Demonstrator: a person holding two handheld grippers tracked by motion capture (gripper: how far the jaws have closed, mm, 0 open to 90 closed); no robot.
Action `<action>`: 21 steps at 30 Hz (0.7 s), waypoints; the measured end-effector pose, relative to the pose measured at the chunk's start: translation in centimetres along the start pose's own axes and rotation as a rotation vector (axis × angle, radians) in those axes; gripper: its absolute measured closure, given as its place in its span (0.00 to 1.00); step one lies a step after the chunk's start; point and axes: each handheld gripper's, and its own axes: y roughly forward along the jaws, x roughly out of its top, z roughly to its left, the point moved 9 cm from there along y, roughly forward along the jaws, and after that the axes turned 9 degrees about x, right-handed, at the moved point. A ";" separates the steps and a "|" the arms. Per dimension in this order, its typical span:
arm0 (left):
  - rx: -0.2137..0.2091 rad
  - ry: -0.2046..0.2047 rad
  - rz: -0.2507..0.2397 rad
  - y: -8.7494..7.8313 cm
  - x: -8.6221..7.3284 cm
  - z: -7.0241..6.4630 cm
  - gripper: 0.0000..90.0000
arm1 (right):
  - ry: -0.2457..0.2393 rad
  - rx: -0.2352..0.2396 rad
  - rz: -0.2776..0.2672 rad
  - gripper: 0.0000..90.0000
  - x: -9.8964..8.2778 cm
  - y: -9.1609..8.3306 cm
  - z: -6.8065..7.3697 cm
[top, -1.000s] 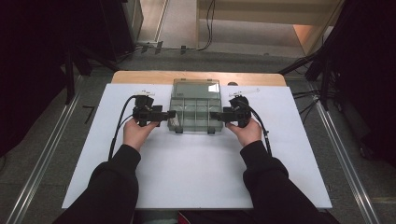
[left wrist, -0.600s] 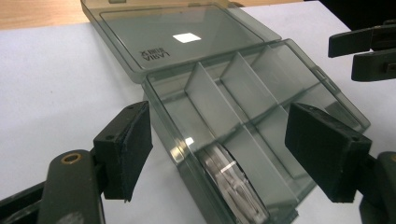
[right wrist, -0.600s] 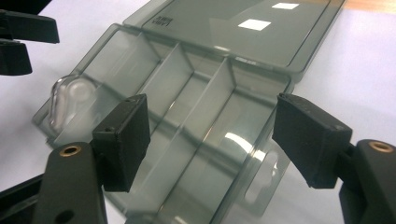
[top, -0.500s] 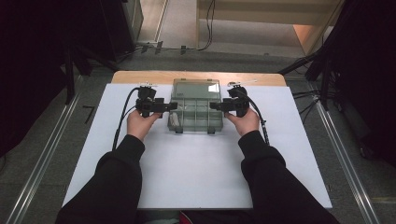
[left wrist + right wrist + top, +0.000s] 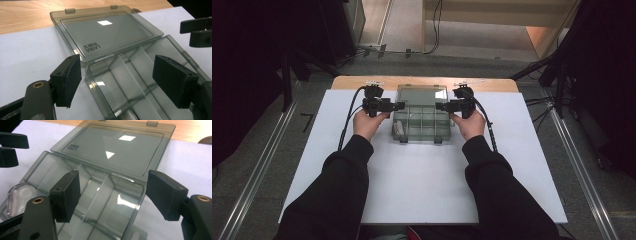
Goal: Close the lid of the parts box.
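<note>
High view: smoky clear compartment box (image 5: pixel 421 120) mid-worktop (image 5: pixel 422 190), lid (image 5: pixel 421 94) flung flat toward the far edge. Left gripper (image 5: pixel 398 105) and right gripper (image 5: pixel 439 106) flanking it, fingers spread, clamped on nothing. Probably light, rigid, slick (thin plastic). Best pinched at a side wall.

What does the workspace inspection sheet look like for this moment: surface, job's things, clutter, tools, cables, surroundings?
Surface: white board on a wooden table.
Job's things: clear compartment box, lid lying open and flat; a pale item in one corner compartment.
Clutter: nothing seen.
Tools: left tool and right tool, both open, one at each side of the box.
Cables: one black cable trails from each tool.
Surroundings: grey floor, dark stands.
</note>
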 end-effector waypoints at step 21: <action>0.101 0.028 -0.033 3.2 2.7 1.0 0.26 | 0.005 -0.095 -0.015 0.29 2.2 2.8 -1.4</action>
